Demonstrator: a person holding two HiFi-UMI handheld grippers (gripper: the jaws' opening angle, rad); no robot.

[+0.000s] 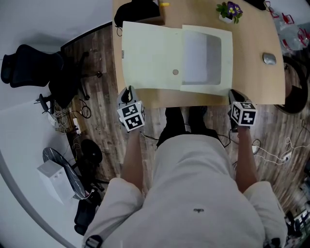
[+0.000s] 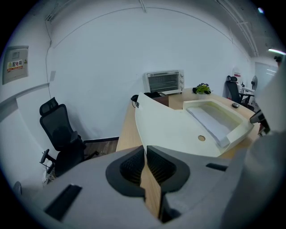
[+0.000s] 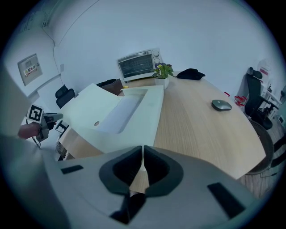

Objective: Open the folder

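A pale yellow box folder (image 1: 150, 58) lies opened out on the wooden table (image 1: 256, 82). Its wide flap lies flat to the left with a round fastener (image 1: 175, 72), and white paper (image 1: 196, 55) rests in the tray half on the right. My left gripper (image 1: 128, 90) sits at the flap's near left corner, its jaws (image 2: 145, 150) shut with nothing between them. At the folder's near right corner my right gripper (image 1: 233, 93) is also shut (image 3: 142, 150). A sliver of the folder (image 3: 111, 112) shows through its slit; I cannot tell whether they touch.
A potted plant (image 1: 230, 9) and a black object (image 1: 138, 9) stand at the table's far side, and a grey mouse (image 1: 269, 58) lies to the right. A toaster oven (image 2: 165, 82) sits at the back. A black office chair (image 1: 29, 68) stands on the floor to the left.
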